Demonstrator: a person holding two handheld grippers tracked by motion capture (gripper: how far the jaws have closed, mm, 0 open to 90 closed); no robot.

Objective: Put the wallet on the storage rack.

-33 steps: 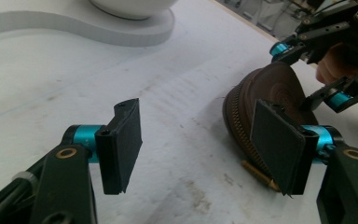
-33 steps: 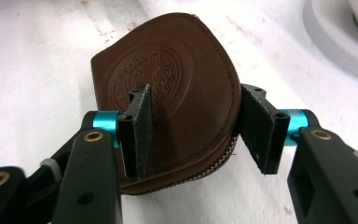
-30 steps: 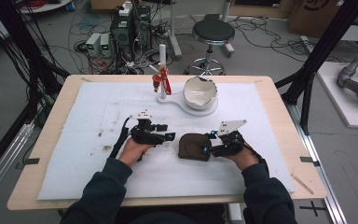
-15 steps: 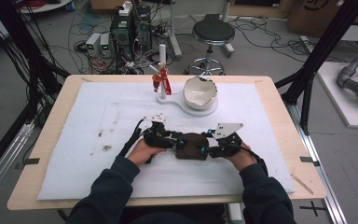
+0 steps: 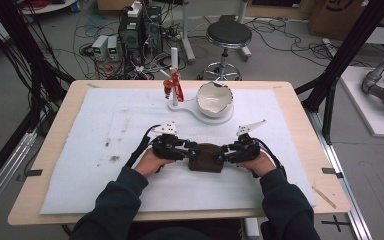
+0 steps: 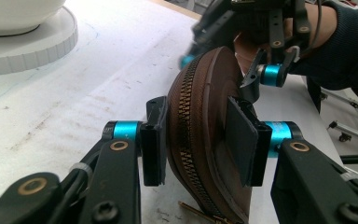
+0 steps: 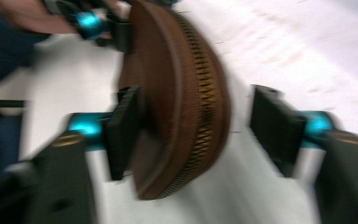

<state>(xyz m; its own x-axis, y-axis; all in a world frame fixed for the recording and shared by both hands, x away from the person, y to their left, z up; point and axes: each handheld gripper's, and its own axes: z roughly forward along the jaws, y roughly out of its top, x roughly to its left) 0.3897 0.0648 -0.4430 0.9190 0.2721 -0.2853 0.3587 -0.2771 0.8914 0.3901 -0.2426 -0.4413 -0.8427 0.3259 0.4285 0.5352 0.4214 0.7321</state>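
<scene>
A round brown zippered pouch stands on edge on the white mat, between my two grippers. My left gripper is shut on its left end; in the left gripper view both pads press the pouch across the zipper. My right gripper straddles the right end. Its jaws have just been closing with the pouch between them. In the blurred right gripper view one pad touches the leather and the other pad stands clear of the zipper side.
A white bowl sits on a white round base at the back of the mat. Beside it rises a white post with a red item. Small dark stains mark the mat's left. The wooden table edge runs in front.
My left gripper moved right to the pouch and closed on its left end. My right gripper stayed at the right end and narrowed around it.
</scene>
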